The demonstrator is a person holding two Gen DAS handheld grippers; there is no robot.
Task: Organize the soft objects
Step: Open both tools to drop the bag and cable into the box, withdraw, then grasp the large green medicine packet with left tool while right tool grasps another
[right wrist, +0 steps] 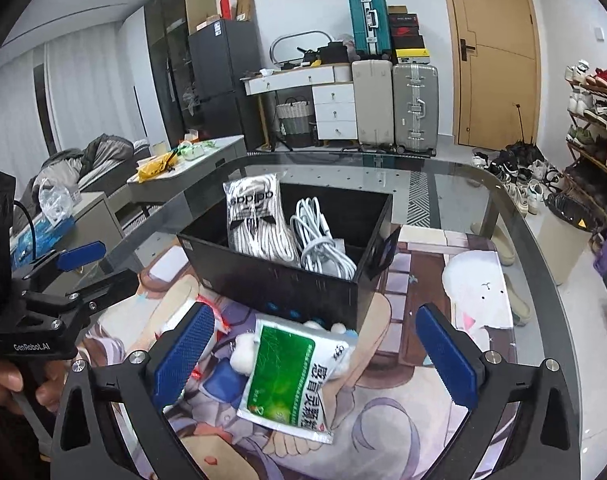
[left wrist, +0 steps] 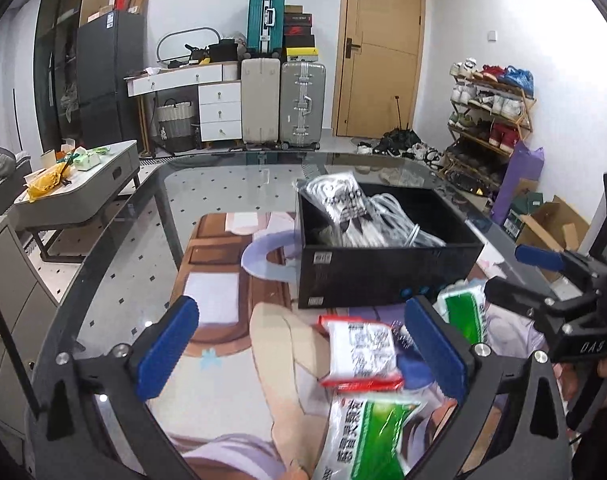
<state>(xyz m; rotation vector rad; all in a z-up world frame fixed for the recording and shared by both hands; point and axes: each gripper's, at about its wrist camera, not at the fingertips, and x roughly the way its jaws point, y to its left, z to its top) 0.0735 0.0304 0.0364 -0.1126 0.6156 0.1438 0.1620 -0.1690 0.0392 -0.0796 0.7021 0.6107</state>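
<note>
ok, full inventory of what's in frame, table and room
black box: 1, black, centre of glass table
socks pack: 1, white-black, in box, left
cable: 1, white, coiled in box, right
green sachets: at least 2, green-white, on the mat before the box
red sachet: 1, red-white, on the mat
cotton balls: a few, white, beside a green sachet
printed mat: 1, multicolour, under box
suitcases: 3, teal, beige, silver, back wall
door: 1, wood
shoe rack: 1, right wall
left gripper: blue pads, open
right gripper: blue pads, open
</note>
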